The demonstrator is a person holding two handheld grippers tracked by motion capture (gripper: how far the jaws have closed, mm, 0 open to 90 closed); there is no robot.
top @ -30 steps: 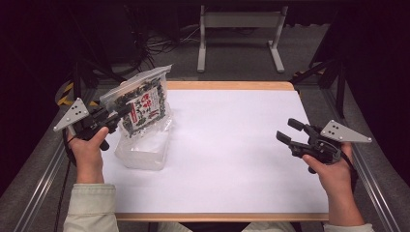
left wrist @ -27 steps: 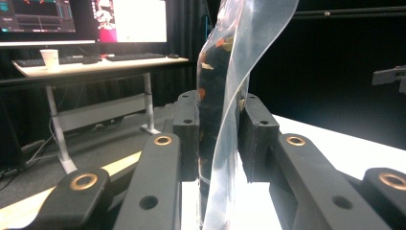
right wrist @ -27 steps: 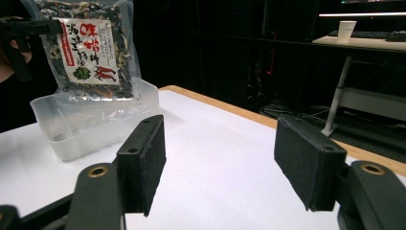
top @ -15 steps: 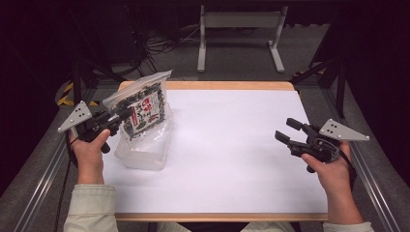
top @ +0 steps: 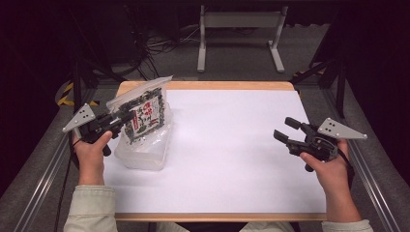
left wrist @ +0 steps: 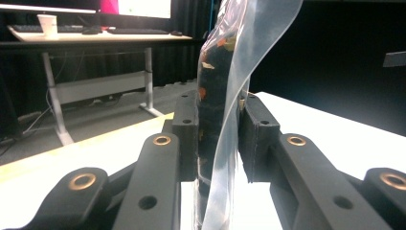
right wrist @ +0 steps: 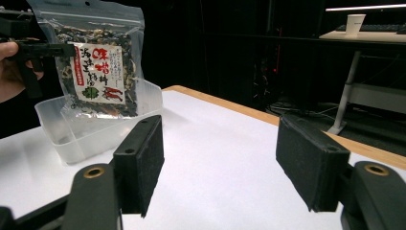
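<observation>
A clear plastic pouch (top: 145,113) of dark dried food with a red-and-white label hangs upright at the table's left. My left gripper (top: 126,117) is shut on its side edge; in the left gripper view both pads (left wrist: 186,134) press the pouch film (left wrist: 225,96) flat. Right beneath the pouch stands a clear plastic tub (top: 145,154), and the pouch's lower edge reaches into or just over it. In the right gripper view the pouch (right wrist: 95,67) hangs over the tub (right wrist: 72,129). My right gripper (top: 285,129) hovers open at the table's right side, nothing between its pads (right wrist: 143,163).
A white sheet (top: 232,145) covers the wooden table, bare between tub and right gripper. Metal rails run along both table sides. Behind the table stand a white desk frame (top: 239,29) and floor cables; a desk with a cup (right wrist: 356,21) is farther off.
The left gripper and pouch have sunk slightly toward the tub, and the pouch hangs more upright. The right gripper has kept still.
</observation>
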